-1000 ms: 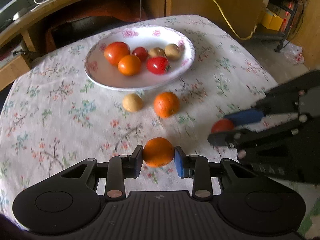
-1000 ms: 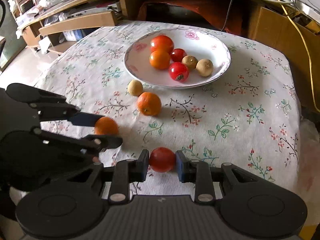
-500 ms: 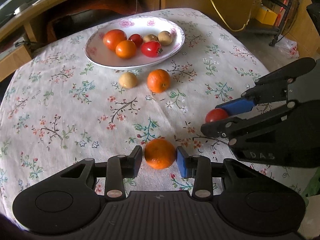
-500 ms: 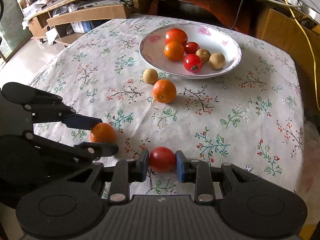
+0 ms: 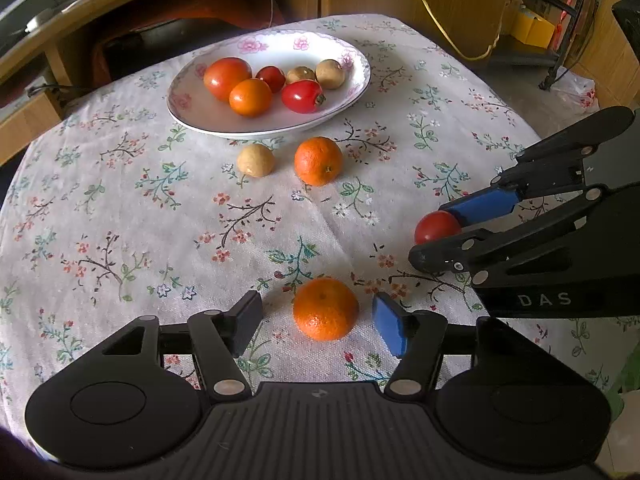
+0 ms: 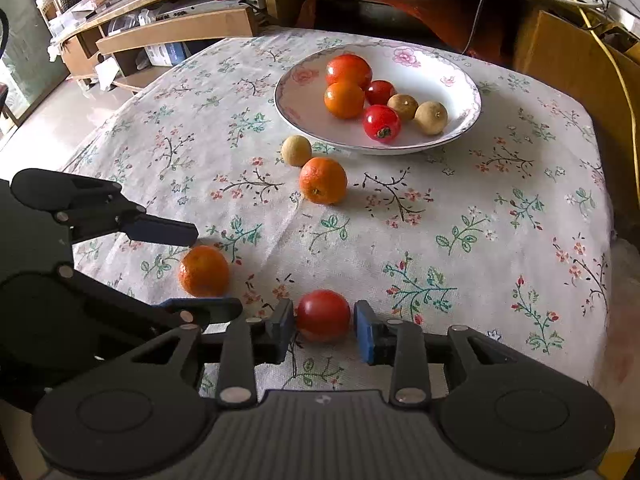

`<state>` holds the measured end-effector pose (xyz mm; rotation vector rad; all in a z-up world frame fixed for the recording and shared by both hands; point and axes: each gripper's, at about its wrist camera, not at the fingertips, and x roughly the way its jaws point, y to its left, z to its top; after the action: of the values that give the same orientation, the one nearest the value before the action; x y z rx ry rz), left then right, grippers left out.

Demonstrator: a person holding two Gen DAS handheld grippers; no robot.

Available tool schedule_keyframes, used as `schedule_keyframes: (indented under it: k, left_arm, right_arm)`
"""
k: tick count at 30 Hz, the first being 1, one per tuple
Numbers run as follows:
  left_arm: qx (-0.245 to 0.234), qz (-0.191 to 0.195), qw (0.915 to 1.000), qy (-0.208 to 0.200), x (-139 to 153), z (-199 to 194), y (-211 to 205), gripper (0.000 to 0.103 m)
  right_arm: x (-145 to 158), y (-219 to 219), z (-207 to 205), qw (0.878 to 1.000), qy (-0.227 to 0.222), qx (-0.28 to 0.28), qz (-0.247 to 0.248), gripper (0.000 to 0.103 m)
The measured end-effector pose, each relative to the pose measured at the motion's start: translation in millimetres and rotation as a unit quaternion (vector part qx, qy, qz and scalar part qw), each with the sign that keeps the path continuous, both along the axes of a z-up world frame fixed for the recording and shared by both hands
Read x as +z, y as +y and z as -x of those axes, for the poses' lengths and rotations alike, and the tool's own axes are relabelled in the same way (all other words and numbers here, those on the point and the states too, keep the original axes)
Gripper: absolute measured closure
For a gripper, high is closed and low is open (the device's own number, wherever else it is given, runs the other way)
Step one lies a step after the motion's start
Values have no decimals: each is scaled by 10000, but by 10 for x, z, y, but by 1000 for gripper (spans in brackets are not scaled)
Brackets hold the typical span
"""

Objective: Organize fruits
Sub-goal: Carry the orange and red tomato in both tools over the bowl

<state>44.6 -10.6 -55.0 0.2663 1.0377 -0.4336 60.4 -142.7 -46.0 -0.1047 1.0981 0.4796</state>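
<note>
My left gripper [image 5: 318, 322] is spread wide around a mandarin [image 5: 326, 309] at bottom centre of the left view, clear gap on both sides, fruit resting on the floral tablecloth [image 5: 120, 216]. My right gripper [image 6: 324, 330] straddles a tomato [image 6: 323, 315] at bottom centre of the right view: left pad looks to be touching it, right pad has a thin gap, so I read it as not clamped, tomato on the cloth.

The plate [image 5: 352, 92] in the upper middle holds two tomatoes, an orange fruit, a small red fruit and two longans. Loose just below the plate: a longan [image 5: 256, 160] and a second mandarin [image 5: 319, 161], side by side.

My read: both near fruits sit between pads, neither gripped, so I can't tell if this is a release or a pre-grasp. If they go to the plate, next I close on each, lift, carry to the upper middle. Round fruit may roll if the pads close off-centre.
</note>
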Motion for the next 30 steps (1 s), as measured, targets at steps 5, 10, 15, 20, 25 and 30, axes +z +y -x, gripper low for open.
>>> schedule_keyframes:
  k: [5,10,15,20,25,30]
  left_arm:
    - [29,15,10000,15,-1,12,20,32]
    - [-25,38,10000,36,17,29,-19,48]
    - [-3,80,10000,59,44,46,-36,62]
    - [96,140,9999,-31,112,77,-26,62]
    - [259,219,9993,-166,225,58,-27,62]
    - [336,201,9986,-364,387,-31,-76,63]
  right_arm:
    - [-6,13,11,10000,-60,16,29,67]
    - [15,51,25,9999,-100,56,122,70]
    - [50,100,57,9995,-137,152,248,73]
    - [161,88,94,9994,-259,143,204,73]
    - [336,59,122,9987,-478,46,154,73]
    - [495,1,20,9976,-653,-193,125,73]
